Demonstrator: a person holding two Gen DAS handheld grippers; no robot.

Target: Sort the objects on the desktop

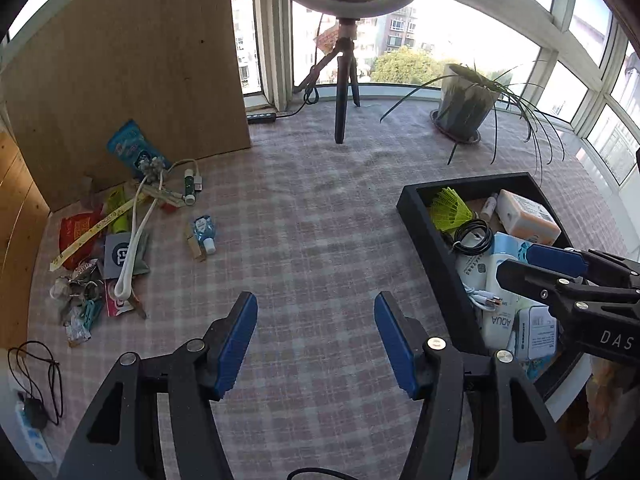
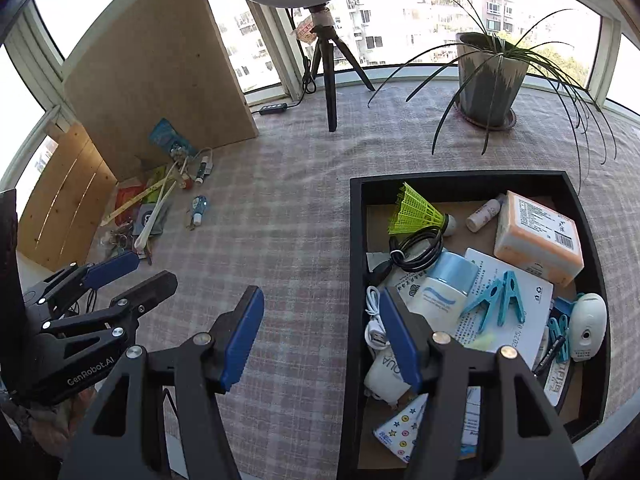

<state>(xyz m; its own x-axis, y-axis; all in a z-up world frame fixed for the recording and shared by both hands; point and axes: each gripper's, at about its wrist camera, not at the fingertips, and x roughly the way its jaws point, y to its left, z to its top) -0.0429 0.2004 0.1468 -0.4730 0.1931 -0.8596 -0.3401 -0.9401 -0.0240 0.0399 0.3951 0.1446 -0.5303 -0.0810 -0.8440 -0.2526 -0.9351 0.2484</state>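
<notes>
Both my left gripper [image 1: 316, 344] and right gripper [image 2: 322, 338] are spread wide and hold nothing. The pile [image 1: 120, 232] waits far left by the board [image 1: 132, 68]; the tray [image 2: 356, 264] is right. The small bottle [image 1: 203, 232] looks light and slippery, so I'd pinch its middle. Things deep in the pile are hard to make out.

The left gripper [image 1: 316, 340] was wide open, fingers spread, holding nothing. The right gripper [image 2: 322, 334] was likewise wide open and empty. The two hung side by side, apart, pointing forward.
</notes>
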